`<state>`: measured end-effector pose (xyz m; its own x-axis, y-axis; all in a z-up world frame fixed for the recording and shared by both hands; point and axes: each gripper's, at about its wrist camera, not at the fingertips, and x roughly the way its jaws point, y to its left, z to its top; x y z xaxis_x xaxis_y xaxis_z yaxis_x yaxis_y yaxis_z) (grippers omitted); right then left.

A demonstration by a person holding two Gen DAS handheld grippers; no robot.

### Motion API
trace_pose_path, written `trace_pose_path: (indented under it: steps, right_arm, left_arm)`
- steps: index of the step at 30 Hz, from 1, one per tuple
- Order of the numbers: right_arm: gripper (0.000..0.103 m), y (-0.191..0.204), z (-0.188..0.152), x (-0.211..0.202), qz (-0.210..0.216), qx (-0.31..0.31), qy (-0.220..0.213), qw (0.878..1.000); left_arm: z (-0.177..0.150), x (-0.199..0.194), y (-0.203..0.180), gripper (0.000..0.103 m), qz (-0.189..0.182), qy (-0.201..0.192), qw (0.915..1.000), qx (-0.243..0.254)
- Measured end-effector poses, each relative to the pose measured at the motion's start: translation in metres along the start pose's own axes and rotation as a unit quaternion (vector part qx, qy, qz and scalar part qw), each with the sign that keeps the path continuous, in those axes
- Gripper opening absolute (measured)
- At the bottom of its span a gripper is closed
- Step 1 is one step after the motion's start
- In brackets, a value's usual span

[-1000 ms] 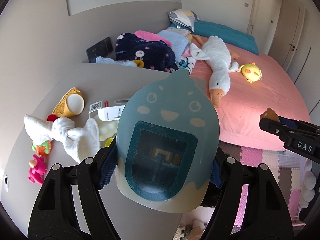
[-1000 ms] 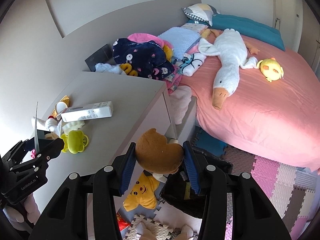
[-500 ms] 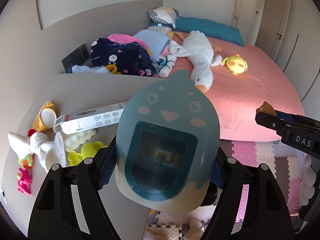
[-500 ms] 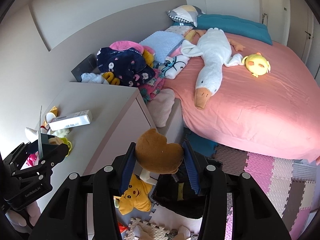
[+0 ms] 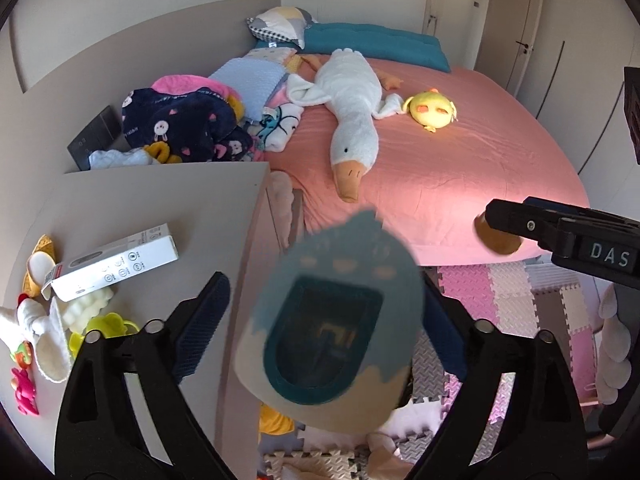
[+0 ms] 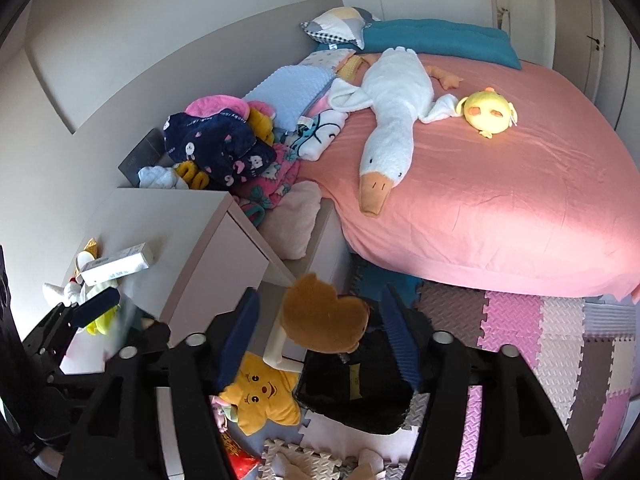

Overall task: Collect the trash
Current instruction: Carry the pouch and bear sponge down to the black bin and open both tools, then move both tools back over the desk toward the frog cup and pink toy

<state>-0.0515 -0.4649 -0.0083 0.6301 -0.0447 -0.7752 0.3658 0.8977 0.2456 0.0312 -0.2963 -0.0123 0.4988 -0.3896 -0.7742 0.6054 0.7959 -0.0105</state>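
In the left wrist view my left gripper point(image 5: 324, 308) is open. A teal chick-shaped package point(image 5: 332, 320) is blurred between the spread fingers and touches neither pad. In the right wrist view my right gripper point(image 6: 320, 332) is open too. A brown bear-shaped piece point(image 6: 324, 318) hangs loose between its fingers, above a black bin bag point(image 6: 356, 396) on the floor. The right gripper also shows in the left wrist view point(image 5: 560, 232), with the brown piece point(image 5: 496, 238) at its tip.
A grey dresser point(image 5: 160, 208) at left carries a white box point(image 5: 116, 262), a white cloth point(image 5: 44, 336) and small toys. A pink bed point(image 6: 500, 200) holds a goose plush point(image 6: 392, 120) and a yellow chick plush point(image 6: 490, 112). A yellow star toy point(image 6: 260, 400) lies on foam mats point(image 6: 540, 328).
Both grippers have opened. The teal package and the brown piece have come free of the pads and are dropping. Both views have shifted right, off the dresser toward the floor.
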Motion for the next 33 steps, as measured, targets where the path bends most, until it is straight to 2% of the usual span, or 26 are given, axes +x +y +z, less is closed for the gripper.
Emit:
trace_pose_path:
  steps: [4,13,33]
  right_arm:
    - [0.072,-0.005,0.004,-0.002,-0.015,0.002,-0.011,1.0]
    - [0.072,-0.007,0.004,0.003,-0.013,0.003,-0.004,1.0]
    - [0.072,0.056,-0.008,0.014,0.022,-0.04,0.009,0.999]
  left_arm:
    - [0.004,0.009,-0.005,0.096,0.004,0.006,1.0,-0.006]
    - [0.002,0.011,0.005,0.096,0.014,0.012,0.9997,-0.016]
    - [-0.028,-0.017,0.062,0.096,0.05,0.014,0.9971,-0.056]
